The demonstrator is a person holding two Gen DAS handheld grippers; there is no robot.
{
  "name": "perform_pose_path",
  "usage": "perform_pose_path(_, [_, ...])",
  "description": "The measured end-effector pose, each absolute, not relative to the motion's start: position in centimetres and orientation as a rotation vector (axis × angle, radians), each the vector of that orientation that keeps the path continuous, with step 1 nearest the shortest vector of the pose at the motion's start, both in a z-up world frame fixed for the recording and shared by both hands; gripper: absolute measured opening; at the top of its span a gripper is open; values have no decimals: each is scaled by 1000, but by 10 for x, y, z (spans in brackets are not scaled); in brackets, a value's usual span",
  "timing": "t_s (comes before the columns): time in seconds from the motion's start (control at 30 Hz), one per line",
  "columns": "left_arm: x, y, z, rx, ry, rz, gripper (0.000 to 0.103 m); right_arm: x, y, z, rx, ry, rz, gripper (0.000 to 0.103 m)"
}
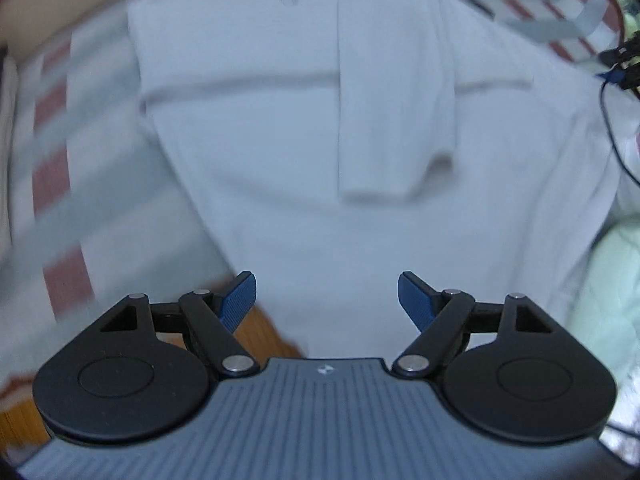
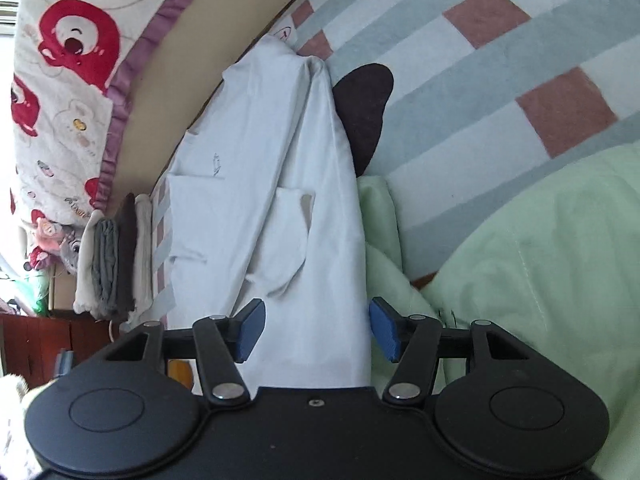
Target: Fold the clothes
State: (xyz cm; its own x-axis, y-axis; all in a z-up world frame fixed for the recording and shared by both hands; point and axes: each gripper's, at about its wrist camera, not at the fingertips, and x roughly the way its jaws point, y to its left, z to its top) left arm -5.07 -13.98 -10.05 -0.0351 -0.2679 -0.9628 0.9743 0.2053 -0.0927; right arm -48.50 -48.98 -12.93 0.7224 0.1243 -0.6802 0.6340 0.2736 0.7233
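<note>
One folded stack [image 2: 110, 264], R view only.

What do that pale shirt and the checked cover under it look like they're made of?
The pale shirt looks like thin woven cotton or a blend, matte: it lies in soft creases and sharp flat folds. The checked cover looks like a thicker, fuzzy fleece or brushed fabric, its surface softly napped. Neither can be confirmed by sight alone.

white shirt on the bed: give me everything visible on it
The white shirt is thin, light cotton-looking cloth with a small faint chest print. It lies flat on the striped blanket, partly folded: sides turned in, one sleeve laid lengthwise over the middle, cuff end showing. A dark cloth peeks from under one edge. No gripper touches it.
</note>
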Motion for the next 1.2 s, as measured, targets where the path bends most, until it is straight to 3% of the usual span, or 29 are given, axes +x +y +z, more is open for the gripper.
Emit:
perform_pose_path(0.3, [-16, -131, -119, 637, 1435, -1042, 78, -492, -466, -148, 1329, 705, -375, 66])
perform_pose_path(0.5, [-12, -146, -151, 766, 1543, -836, 79, -483, -465, -147, 1358, 667, -346, 68])
perform_pose_path(0.57, [-16, -145, -154, 740, 1561, -851, 87, -481, -463, -142, 1324, 661, -331, 68])
perform_pose_path(0.6, [-19, -145, -156, 737, 1576, -868, 89, -481, -461, -139, 1301, 661, -325, 66])
perform_pose_path(0.73, [-30, -138, -170, 717, 1653, -885, 89, -477, -457, -135, 1216, 674, -330, 27])
perform_pose_path(0.83, [-31, -130, -180, 640, 1725, -885, 89, -468, -453, -129, 1095, 719, -370, 19])
perform_pose_path(0.87, [-33, -129, -178, 634, 1710, -897, 87, -466, -452, -127, 1068, 726, -370, 19])
perform_pose_path(0.93, [-38, -126, -173, 632, 1669, -937, 66, -464, -452, -123, 1053, 717, -356, 22])
perform_pose_path(1.0, [-44, -124, -166, 641, 1627, -986, 28, -465, -455, -120, 1065, 694, -330, 26])
perform_pose_path(1.07, [-47, -122, -163, 638, 1606, -1017, 19, -465, -459, -120, 1098, 667, -296, 42])
perform_pose_path(1.1, [-48, -121, -163, 632, 1598, -1024, 15, -464, -461, -122, 1118, 662, -293, 57])
perform_pose_path(1.13, [-49, -120, -163, 635, 1594, -1021, 15, -464, -463, -124, 1136, 662, -291, 63])
perform_pose_path(1.2, [-51, -117, -168, 661, 1601, -975, 19, -460, -464, -129, 1160, 690, -301, 64])
